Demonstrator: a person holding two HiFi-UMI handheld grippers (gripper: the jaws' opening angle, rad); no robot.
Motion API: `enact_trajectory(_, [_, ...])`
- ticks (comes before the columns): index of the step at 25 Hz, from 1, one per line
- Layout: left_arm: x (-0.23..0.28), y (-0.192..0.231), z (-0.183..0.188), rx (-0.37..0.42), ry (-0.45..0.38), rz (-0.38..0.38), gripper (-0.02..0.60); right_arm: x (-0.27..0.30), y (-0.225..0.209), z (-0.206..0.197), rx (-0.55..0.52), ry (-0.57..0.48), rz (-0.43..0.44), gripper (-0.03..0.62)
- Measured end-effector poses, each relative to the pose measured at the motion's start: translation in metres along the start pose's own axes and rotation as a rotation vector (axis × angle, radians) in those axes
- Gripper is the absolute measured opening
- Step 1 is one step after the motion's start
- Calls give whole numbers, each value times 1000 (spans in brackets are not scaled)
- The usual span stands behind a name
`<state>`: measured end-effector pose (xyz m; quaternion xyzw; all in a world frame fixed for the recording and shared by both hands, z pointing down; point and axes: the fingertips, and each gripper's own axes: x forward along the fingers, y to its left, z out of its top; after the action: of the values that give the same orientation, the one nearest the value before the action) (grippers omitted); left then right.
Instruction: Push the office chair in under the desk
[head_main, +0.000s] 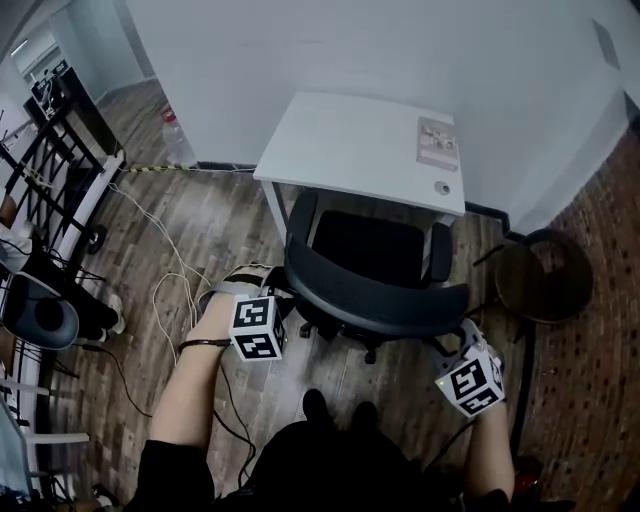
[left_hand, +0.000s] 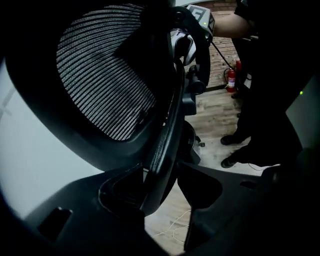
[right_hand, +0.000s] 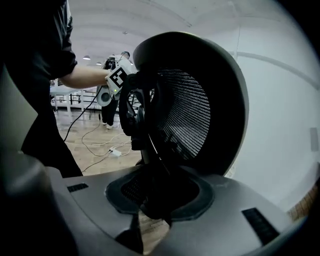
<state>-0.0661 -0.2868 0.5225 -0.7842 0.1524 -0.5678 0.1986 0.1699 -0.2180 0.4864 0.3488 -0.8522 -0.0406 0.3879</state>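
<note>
The black office chair (head_main: 370, 250) stands with its seat partly under the white desk (head_main: 350, 145), its curved backrest (head_main: 375, 305) toward me. My left gripper (head_main: 290, 302) is at the backrest's left edge. In the left gripper view the rim (left_hand: 167, 135) runs between the jaws of the left gripper (left_hand: 161, 172), with floor showing between the rim and the right pad, so it is open. My right gripper (head_main: 462, 338) is at the backrest's right edge. There the right gripper (right_hand: 160, 192) has its pads closed on the rim below the mesh (right_hand: 190, 115).
A round dark stool (head_main: 545, 280) stands right of the chair. Cables (head_main: 170, 290) trail over the wood floor at the left, near a black rack (head_main: 60, 180) and another chair (head_main: 40, 315). A paper (head_main: 437, 142) lies on the desk. The wall is right behind the desk.
</note>
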Motion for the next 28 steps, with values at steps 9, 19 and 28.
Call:
enact_trajectory(9, [-10, -6, -2, -88, -94, -23, 193, -6, 13, 2, 54, 5, -82, 109])
enact_trajectory(19, [-32, -56, 22, -106, -84, -18, 192, -45, 36, -22, 87, -44, -69, 125])
enact_trajectory(28, [-57, -117, 61, -143, -95, -3, 192, -97, 39, -66, 103, -13, -178, 153])
